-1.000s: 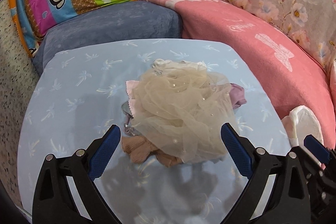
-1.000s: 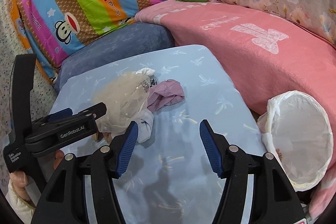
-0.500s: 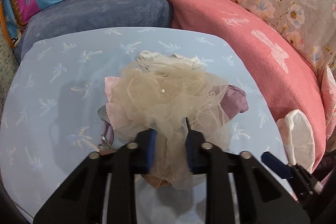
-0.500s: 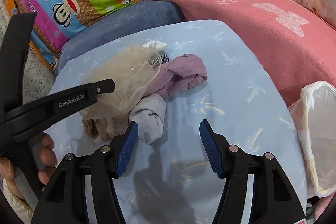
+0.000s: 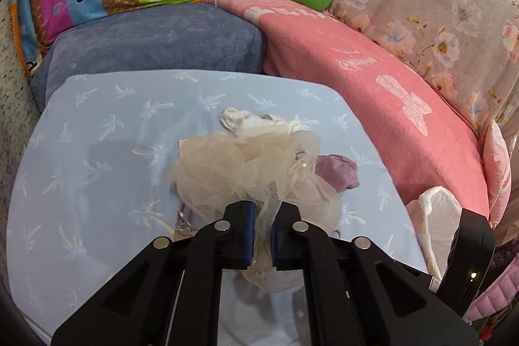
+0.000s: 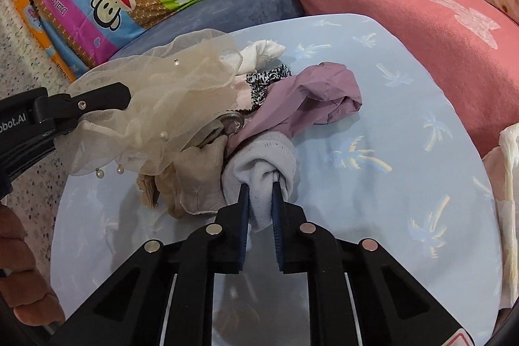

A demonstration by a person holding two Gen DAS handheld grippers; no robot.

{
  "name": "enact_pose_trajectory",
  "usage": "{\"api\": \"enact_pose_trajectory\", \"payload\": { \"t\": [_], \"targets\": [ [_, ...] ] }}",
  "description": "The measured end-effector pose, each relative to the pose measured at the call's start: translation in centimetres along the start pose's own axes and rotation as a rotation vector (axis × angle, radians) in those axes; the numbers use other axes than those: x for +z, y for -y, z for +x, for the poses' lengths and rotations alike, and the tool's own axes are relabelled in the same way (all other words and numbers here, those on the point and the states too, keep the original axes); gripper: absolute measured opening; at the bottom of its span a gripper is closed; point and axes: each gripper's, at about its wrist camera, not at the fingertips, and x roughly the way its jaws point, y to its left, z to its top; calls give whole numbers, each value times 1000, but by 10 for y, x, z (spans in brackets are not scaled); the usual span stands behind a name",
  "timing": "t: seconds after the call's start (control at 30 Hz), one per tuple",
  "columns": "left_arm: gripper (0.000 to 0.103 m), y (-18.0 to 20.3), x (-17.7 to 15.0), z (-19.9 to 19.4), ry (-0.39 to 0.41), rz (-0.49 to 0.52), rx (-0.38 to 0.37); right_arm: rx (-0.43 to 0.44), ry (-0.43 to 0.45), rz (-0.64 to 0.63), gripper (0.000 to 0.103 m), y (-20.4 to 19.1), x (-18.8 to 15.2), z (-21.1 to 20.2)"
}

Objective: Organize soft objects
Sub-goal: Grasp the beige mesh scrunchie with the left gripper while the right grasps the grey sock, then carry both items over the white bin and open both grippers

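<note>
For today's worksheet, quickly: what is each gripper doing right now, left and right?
Left gripper: shut on the cream tulle.
Right gripper: jaws closing, pressing on the white sock.

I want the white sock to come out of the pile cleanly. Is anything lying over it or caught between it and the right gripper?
Nothing sits between them: the right gripper is closing on the white sock already. But the sock's far end tucks under the purple cloth, and the beige cloth presses against its side, so these may drag along.
</note>
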Motion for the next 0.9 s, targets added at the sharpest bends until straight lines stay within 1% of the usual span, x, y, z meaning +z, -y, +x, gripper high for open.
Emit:
{"api": "enact_pose_trajectory", "payload": {
  "t": [0.17,0.33,0.47,0.7,0.9],
  "targets": [
    [7,19,4,-18,37,30,-19,-4,79,5,11,6,4,-42],
    [7,50,5,-38,81,85,-38,-23,176,7,11,15,9,-93],
    [7,77,4,-54,114,123,-70,-42,251,25,11,29,11,-133],
    [7,130,-1,-72,148,203,-134,-91,361,84,11,69,5,-196],
    [7,173,-9,-79,159,275,-179,-133,427,141,11,108,-5,-238]
  ]
}}
